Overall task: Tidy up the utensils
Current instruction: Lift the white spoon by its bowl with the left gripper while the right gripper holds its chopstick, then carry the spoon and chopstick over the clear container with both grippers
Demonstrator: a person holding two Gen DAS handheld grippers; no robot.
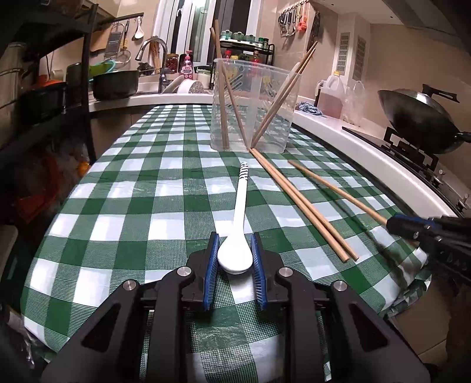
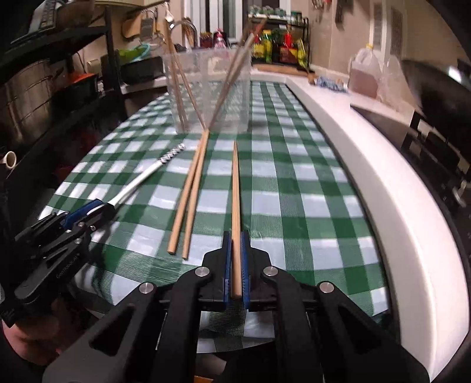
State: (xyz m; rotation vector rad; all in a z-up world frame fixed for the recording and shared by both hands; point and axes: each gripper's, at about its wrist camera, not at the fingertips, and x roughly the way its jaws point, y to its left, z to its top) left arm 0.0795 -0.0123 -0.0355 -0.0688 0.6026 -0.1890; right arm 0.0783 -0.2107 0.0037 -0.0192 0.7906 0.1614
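While spoon (image 1: 239,232) bowl sits clamped in left hand-held gripper (image 1: 235,250), right hand-held gripper (image 2: 236,265) pinches single chopstick (image 2: 235,206) on surface (image 1: 147,206).

A table under a green-and-white checked cloth (image 1: 164,188) fills the middle of the view. At nine o'clock stands a dark metal shelf rack (image 1: 85,88) stacked with pots. Toward eleven o'clock a chrome tap (image 1: 151,47) arches over a sink, with a dark pan (image 1: 116,84) beside it and a grater hanging on the beige tiled wall. At twelve o'clock tall window panes (image 1: 206,26) rise behind a black spice rack (image 1: 250,47). A white counter (image 1: 353,135) runs along the two o'clock side, carrying an oil jug (image 1: 332,94) and a gas hob with a black wok (image 1: 421,117). Utensils hang on a rail (image 1: 294,14) at one o'clock.
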